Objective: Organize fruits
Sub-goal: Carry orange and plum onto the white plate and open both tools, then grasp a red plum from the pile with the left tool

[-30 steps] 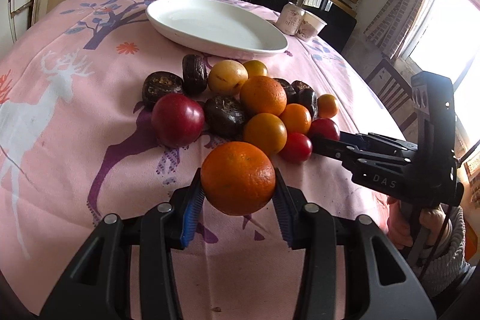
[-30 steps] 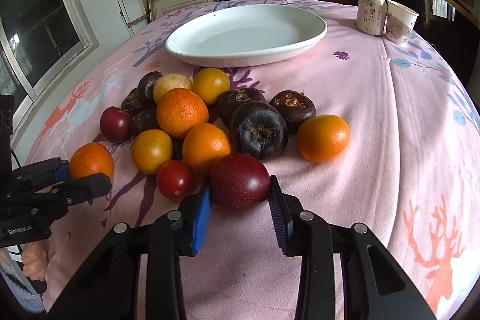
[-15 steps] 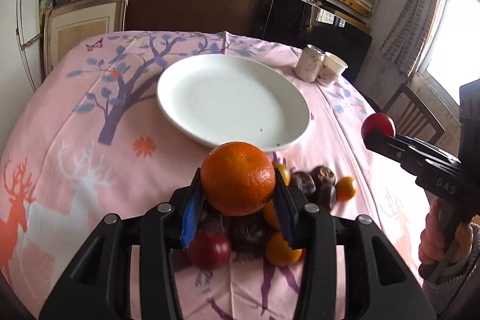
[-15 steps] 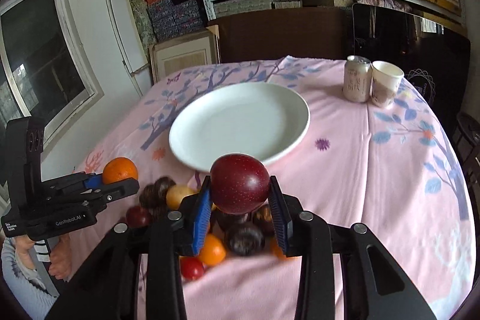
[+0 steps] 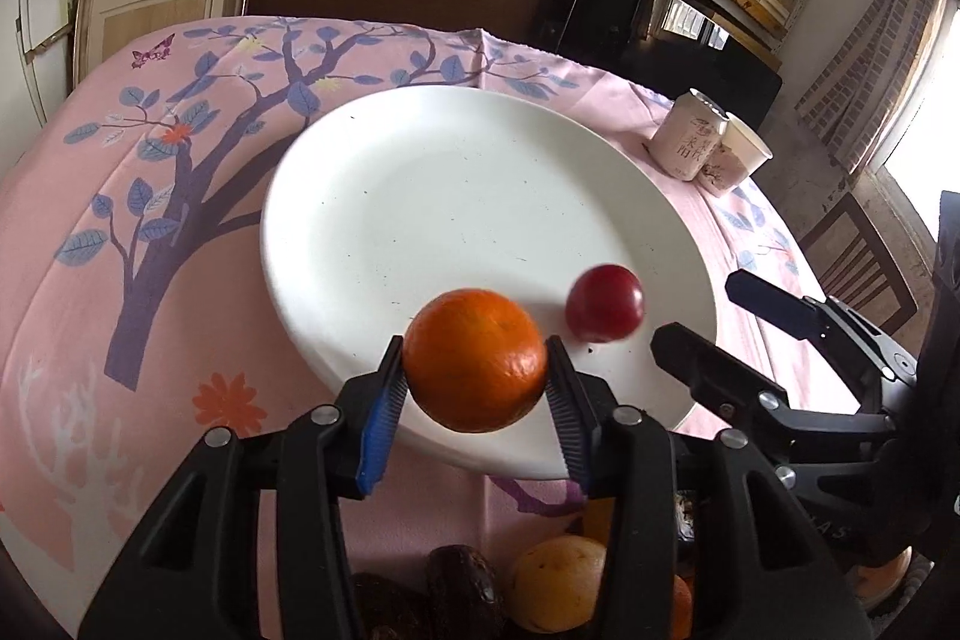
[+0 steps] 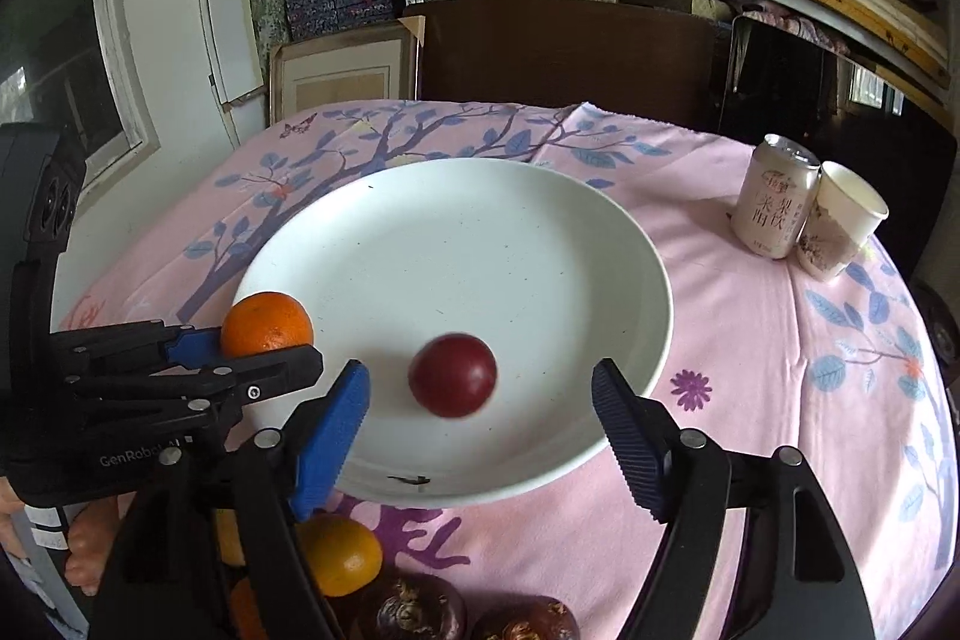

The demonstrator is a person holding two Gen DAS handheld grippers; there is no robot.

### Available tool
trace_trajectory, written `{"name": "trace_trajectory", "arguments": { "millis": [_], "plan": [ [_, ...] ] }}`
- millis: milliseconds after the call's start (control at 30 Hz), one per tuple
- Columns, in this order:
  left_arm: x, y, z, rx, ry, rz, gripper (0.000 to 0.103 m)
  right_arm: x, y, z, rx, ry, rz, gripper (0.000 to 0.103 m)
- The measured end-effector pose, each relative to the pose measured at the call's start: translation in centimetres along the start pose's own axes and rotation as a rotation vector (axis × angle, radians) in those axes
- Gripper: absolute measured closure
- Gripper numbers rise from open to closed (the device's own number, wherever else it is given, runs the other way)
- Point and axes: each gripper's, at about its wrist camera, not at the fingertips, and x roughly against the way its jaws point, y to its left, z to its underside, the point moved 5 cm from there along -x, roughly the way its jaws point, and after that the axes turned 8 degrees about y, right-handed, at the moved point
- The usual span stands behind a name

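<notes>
My left gripper [image 5: 474, 400] is shut on a large orange [image 5: 474, 359] and holds it above the near rim of the white plate [image 5: 420, 196]. It also shows in the right wrist view [image 6: 264, 340] with the orange [image 6: 267, 323]. My right gripper [image 6: 480, 412] is open over the plate's near side [image 6: 456, 244]. A dark red plum [image 6: 453, 374] is motion-blurred just beyond its open jaws, over the plate. The plum also shows in the left wrist view [image 5: 605, 303].
A drink can [image 6: 775, 196] and a paper cup [image 6: 843, 220] stand at the far right of the pink tablecloth [image 6: 780, 340]. Several oranges [image 6: 339, 553] and dark round fruits [image 6: 414, 610] lie near the plate's front rim. Shelves and a chair stand behind the table.
Both grippers moved forward over the plate. The right gripper opened and let go of the plum, which is now loose over the plate. The left gripper still holds the orange.
</notes>
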Motion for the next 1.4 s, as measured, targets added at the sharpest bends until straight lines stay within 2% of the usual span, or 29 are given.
{"name": "trace_trajectory", "arguments": {
  "millis": [100,267,400,533,633,800,1033,1267,1400],
  "plan": [
    [1.2,0.4,0.0,0.011,-0.023,0.011,0.051,0.9,-0.5,0.0,-0.027,-0.021,-0.010,0.026],
    [5.7,2.1,0.5,0.063,-0.112,-0.005,0.039,5.2,-1.4,0.3,-0.086,-0.090,-0.054,0.026],
    [9.9,3.7,3.9,0.083,-0.160,-0.044,0.036,8.9,-2.5,2.8,-0.144,-0.136,-0.089,0.026],
    [11.5,4.4,8.9,0.064,-0.143,-0.114,0.035,10.7,-3.6,6.9,-0.201,-0.143,-0.119,0.024],
    [11.2,4.2,12.9,0.027,-0.117,-0.158,0.035,11.3,-4.7,9.9,-0.246,-0.147,-0.122,0.015],
    [9.4,2.5,16.3,-0.043,-0.076,-0.174,0.035,11.2,-5.7,12.1,-0.295,-0.136,-0.139,0.013],
    [8.5,-0.2,15.7,-0.129,-0.085,-0.200,0.035,11.7,-5.6,12.4,-0.289,-0.146,-0.143,0.013],
    [6.5,-0.3,14.6,-0.121,-0.053,-0.176,0.035,11.7,-5.7,12.3,-0.292,-0.140,-0.129,0.012],
    [6.0,0.4,14.4,-0.096,-0.034,-0.121,0.048,11.7,-5.6,12.3,-0.287,-0.136,-0.126,0.012]
  ]
}}
